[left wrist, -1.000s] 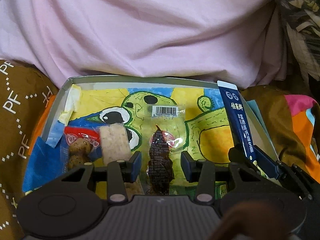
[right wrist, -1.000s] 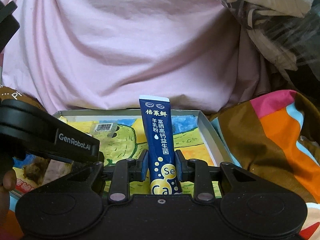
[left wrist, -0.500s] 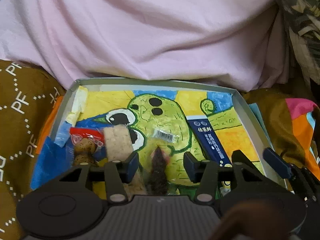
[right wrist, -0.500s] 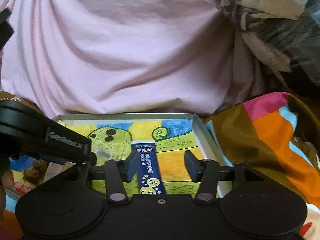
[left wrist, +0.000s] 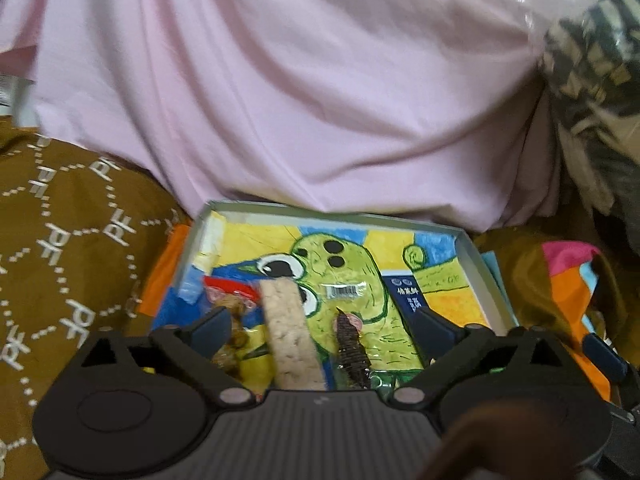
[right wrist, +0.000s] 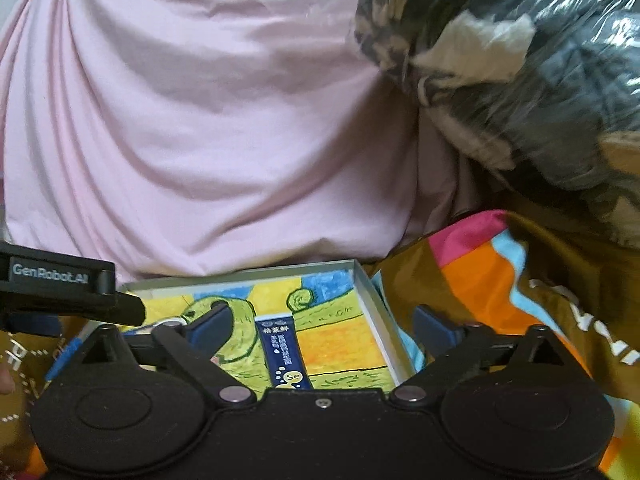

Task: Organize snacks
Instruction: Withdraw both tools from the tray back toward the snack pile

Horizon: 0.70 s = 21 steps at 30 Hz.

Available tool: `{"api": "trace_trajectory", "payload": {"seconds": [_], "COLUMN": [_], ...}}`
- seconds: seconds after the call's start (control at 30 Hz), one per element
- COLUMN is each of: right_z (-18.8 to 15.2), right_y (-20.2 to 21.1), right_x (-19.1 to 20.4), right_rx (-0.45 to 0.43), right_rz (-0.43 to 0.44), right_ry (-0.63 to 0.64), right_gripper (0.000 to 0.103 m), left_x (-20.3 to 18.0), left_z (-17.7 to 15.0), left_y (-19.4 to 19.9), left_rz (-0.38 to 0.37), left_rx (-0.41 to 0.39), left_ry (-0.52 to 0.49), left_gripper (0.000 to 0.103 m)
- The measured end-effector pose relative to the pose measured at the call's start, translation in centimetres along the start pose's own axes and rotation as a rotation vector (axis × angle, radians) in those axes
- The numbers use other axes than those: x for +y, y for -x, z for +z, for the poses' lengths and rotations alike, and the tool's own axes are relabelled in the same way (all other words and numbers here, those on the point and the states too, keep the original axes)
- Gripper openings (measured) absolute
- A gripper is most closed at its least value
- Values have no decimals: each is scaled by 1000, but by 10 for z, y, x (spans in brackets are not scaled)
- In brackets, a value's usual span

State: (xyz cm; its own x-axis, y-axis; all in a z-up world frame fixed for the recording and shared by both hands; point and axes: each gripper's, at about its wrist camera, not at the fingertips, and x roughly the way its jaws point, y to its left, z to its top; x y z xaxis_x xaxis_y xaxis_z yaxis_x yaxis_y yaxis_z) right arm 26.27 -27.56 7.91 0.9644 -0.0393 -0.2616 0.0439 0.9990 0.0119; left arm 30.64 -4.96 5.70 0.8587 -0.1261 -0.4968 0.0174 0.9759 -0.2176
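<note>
Shallow grey-walled box w/ a crayon drawing of a green creature on its floor sits on patterned brown bedding, far wall tight against a pink sheet.

Left gripper hovers over the box's near edge, jaws spread wide, nothing between them. Right gripper is likewise splayed wide and empty, one finger over the box interior, the other out past the right wall above the colour-block blanket.

Contents, left to right along the near half:
- red-topped packet of brown snack balls, near the left wall
- pale rice-cracker bar, touching that packet
- clear pouch w/ barcode and a dark dried strip, mid-floor
- navy milk-powder stick sachet, lying flat, right of centre, apart from the right wall

Open room: far half of the floor is bare drawing, as is the strip between sachet and right wall. A plastic-wrapped bundle looms beyond the far-right corner.

Vs 1 s ago: the sachet stood upright, pinched in the right gripper; it now lies flat on the floor, released. Both grippers have opened much wider and pulled back, so the box looks smaller in both views. The other three snacks haven't moved.
</note>
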Motion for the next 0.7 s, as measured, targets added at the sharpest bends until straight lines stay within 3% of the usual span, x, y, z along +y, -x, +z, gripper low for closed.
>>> {"api": "trace_trajectory", "payload": {"seconds": [0.4, 0.7], "right_z": [8, -10], "right_y": [89, 153], "right_x": [7, 15], "right_rx": [-84, -90], "right_rz": [-14, -8], "right_ry": [-46, -18], "right_gripper": [102, 102], "left_x": [18, 30], "left_z": [-22, -51], "left_y": [87, 139], "left_rz": [11, 3], "left_rx": [-88, -101], "left_ry": [-60, -109], "left_gripper": [102, 103]}}
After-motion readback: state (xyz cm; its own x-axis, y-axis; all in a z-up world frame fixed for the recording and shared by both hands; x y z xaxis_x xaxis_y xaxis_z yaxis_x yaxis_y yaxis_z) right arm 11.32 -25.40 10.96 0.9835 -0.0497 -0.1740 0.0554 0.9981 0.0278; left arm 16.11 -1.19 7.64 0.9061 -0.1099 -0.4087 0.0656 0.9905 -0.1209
